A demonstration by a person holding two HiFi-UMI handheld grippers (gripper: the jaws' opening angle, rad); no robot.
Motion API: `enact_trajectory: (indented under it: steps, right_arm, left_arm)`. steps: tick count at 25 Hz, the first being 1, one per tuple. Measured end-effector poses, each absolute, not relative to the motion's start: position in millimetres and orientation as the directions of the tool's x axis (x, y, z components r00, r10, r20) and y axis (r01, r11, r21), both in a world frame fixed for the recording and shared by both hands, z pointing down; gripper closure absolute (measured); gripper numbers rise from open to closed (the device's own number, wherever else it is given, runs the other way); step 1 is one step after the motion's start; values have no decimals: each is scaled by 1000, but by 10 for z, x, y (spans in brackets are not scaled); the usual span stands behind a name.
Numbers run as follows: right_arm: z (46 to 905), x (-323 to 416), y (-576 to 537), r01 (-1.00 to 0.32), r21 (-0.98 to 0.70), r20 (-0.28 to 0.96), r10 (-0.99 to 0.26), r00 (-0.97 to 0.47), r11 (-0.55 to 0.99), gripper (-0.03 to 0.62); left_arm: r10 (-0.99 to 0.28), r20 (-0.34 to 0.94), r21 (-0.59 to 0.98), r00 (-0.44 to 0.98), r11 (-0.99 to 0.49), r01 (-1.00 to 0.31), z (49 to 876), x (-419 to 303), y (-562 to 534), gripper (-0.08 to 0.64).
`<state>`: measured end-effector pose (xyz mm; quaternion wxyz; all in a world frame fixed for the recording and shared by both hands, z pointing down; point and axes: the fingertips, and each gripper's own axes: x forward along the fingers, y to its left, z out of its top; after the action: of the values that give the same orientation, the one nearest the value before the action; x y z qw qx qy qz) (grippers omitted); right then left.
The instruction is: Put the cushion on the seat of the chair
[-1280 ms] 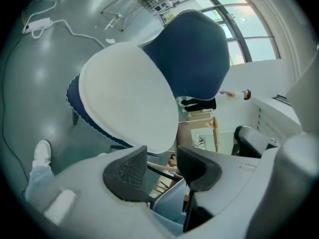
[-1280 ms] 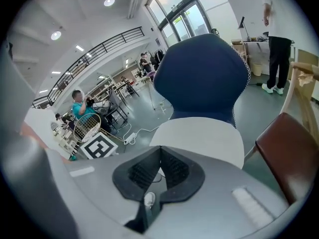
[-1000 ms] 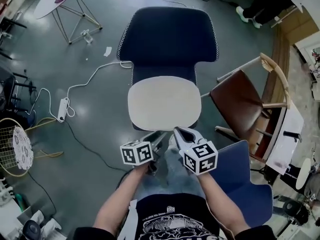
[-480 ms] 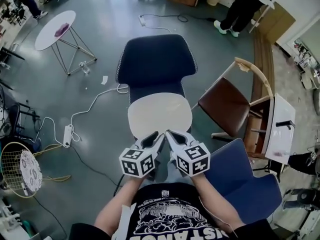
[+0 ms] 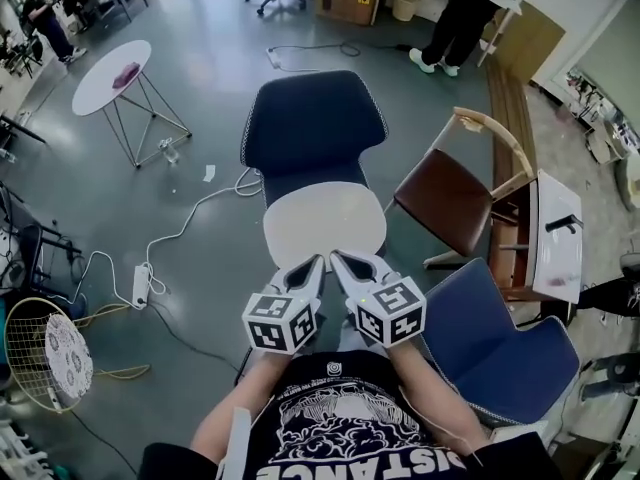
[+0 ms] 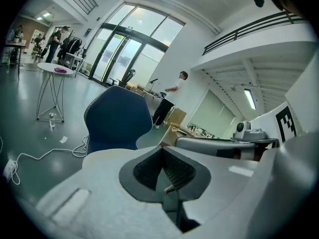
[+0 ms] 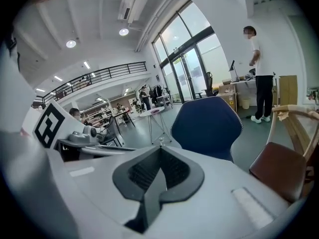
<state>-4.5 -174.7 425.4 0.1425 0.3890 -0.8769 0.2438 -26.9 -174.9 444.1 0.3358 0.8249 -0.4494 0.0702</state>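
Observation:
An off-white cushion (image 5: 325,223) lies flat on the seat of the dark blue chair (image 5: 315,123), below its backrest. Both grippers hang side by side in front of the person's chest, above the cushion's near edge and clear of it. My left gripper (image 5: 318,261) has just been closing and is shut with nothing between its pads (image 6: 162,151). My right gripper (image 5: 335,258) is shut and empty too (image 7: 159,151). Each gripper view shows the blue chair's backrest (image 6: 117,118) (image 7: 207,126) beyond the jaws; the gripper bodies hide the cushion there.
A brown wooden chair (image 5: 460,198) stands right of the blue chair, and another blue seat (image 5: 495,343) is near my right elbow. A white side table (image 5: 112,76) is at far left. A power strip with cable (image 5: 140,286) lies on the floor. A person (image 5: 455,18) stands at the back.
Both grippers have risen from the cushion's near edge towards the head camera. The left jaws went from open to shut. The cushion stays on the seat.

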Motion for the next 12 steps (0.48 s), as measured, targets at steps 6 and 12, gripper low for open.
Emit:
enact_trajectory:
  steps: [6, 12]
  right_arm:
    - [4141, -247, -1480, -777, -287, 415, -658, -628, 560, 597]
    - [4181, -432, -1284, -782, -290, 416, -663, -623, 552, 597]
  left_arm:
    - [-690, 420, 446, 590, -409, -796, 4367, -530, -1480, 561]
    - [-686, 427, 446, 590, -407, -797, 4406, -732, -1289, 563]
